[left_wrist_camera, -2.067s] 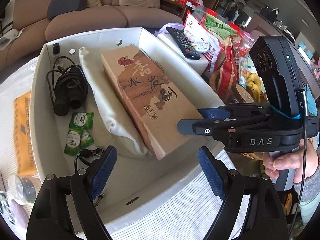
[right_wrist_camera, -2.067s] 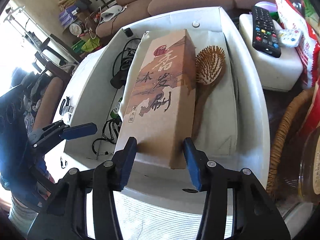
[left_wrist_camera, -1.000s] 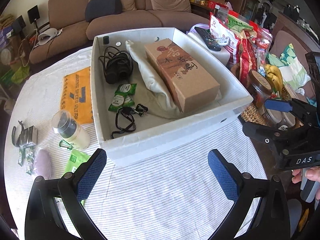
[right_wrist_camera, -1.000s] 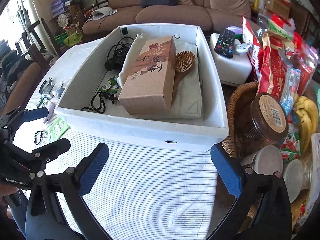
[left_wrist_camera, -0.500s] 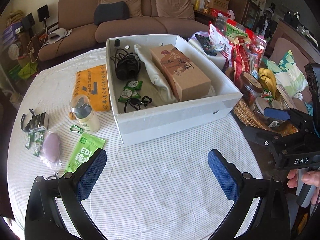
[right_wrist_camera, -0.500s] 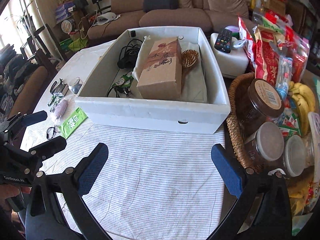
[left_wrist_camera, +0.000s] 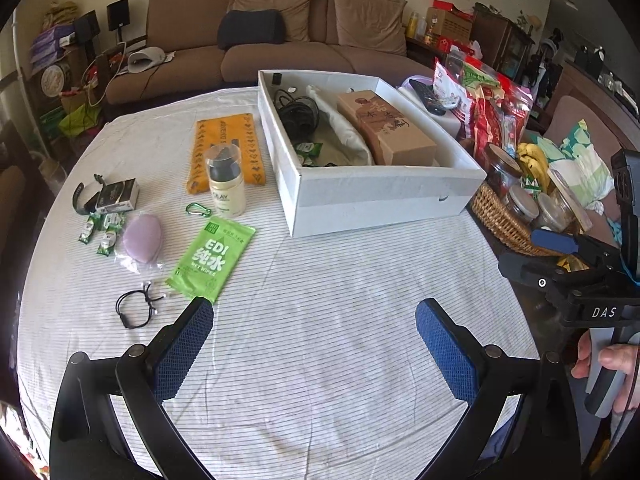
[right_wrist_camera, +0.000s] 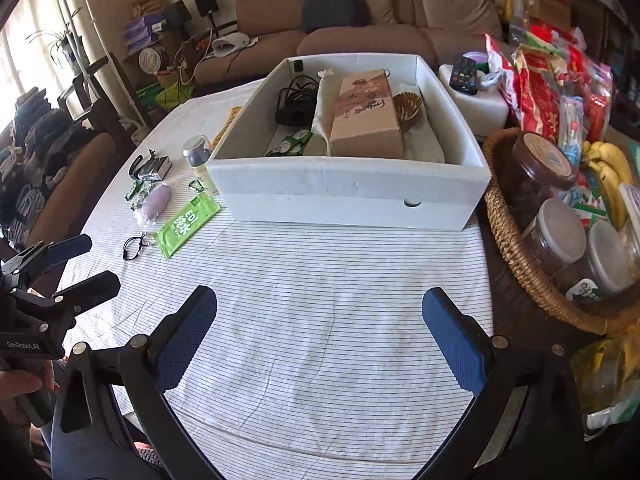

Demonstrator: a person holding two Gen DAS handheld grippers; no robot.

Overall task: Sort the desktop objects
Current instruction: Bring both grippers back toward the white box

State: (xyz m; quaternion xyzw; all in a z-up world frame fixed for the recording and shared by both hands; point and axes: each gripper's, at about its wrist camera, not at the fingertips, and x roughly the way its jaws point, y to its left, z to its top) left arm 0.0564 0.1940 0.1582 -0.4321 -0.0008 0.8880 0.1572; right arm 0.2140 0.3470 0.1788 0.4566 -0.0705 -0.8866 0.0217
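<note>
Closest to me, above the striped cloth of the counter point(left_wrist_camera: 320, 320), my left fingers point(left_wrist_camera: 314, 346) stand wide apart with nothing between the blue pads. My right fingers point(right_wrist_camera: 320, 332) are spread just as wide and hold nothing either; in the left view they show at the right edge, gripped by my hand point(left_wrist_camera: 608, 364).

Just beyond my left fingers lie a black cord loop point(left_wrist_camera: 136, 310) and a green wet-wipes pack point(left_wrist_camera: 211, 258). Left of the pack sits a lilac soap bar in clear wrap point(left_wrist_camera: 141, 238), with small green sachets point(left_wrist_camera: 100, 230) beside it. Farther on stand a white lotion bottle point(left_wrist_camera: 226, 182) with a green carabiner point(left_wrist_camera: 199, 210) at its foot, a small dark box point(left_wrist_camera: 116, 196), and an orange pouch point(left_wrist_camera: 224, 148) lying flat.

Right of these sits the white storage box point(right_wrist_camera: 352, 196). Inside it lie a brown cardboard box with calligraphy point(right_wrist_camera: 366, 120), a wooden hairbrush point(right_wrist_camera: 408, 106) just to its right, a cream cloth bag point(left_wrist_camera: 344, 132), a coiled black cable point(left_wrist_camera: 298, 116) and more green sachets point(right_wrist_camera: 290, 142).

At the counter's right edge, a wicker basket point(right_wrist_camera: 516, 248) holds jars, with bananas point(right_wrist_camera: 608, 172) and red snack bags point(right_wrist_camera: 540, 92) behind.
</note>
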